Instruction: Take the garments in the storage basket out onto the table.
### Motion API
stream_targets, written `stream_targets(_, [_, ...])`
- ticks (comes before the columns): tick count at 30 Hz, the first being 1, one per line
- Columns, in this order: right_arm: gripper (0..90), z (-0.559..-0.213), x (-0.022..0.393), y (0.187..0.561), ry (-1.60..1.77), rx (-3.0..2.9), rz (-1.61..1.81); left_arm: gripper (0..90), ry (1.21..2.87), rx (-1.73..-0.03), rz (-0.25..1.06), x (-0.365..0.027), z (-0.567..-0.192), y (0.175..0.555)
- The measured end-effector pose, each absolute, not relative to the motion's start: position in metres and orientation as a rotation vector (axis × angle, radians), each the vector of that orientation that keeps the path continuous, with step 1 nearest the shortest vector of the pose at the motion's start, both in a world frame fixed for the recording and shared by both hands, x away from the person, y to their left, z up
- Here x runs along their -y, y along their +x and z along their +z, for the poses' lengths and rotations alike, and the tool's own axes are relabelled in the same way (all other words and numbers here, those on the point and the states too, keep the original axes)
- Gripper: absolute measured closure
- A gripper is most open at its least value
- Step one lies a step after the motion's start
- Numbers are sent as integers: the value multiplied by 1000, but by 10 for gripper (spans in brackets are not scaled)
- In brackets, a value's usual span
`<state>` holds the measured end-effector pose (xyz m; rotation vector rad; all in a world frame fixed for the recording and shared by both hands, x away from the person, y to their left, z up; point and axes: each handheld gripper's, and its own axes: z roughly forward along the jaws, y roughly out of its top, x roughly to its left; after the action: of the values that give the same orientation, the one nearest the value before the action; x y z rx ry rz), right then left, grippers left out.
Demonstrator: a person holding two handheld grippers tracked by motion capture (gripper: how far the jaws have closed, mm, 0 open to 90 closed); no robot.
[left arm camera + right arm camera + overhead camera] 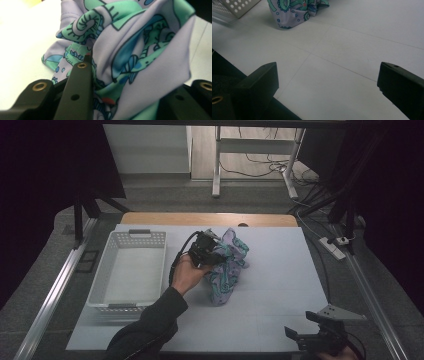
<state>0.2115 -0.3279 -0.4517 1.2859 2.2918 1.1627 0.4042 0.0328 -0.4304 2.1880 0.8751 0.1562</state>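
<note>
The left gripper point(206, 251) has its fingers clenched on the patterned cloth point(227, 265), bunched mid-worktop just right of the white basket point(100, 285); the basket holds nothing, so transfer seemingly remains; the right gripper point(320, 336) waits near-right, fingers released.

Light purple cloth point(150, 72) with green and blue swirly drawings and black lines, bunched up in the black left gripper point(206, 251), white basket point(131, 270) with little holes beside it, pale grey table top point(280, 285), black right gripper point(329, 82)
</note>
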Motion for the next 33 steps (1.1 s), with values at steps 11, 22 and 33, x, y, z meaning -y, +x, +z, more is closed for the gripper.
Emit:
stream_targets(11, [35, -452, 328, 211, 1281, -2296, 1165, 685, 2241, -928, 145, -27, -463, 411])
stream_targets(22, [35, -452, 328, 211, 1280, -2298, 1165, 584, 2302, -941, 138, -20, -493, 413])
stream_targets(33, [35, -452, 327, 211, 1280, -2305, 1161, 379, 2334, -933, 204, -13, -509, 412])
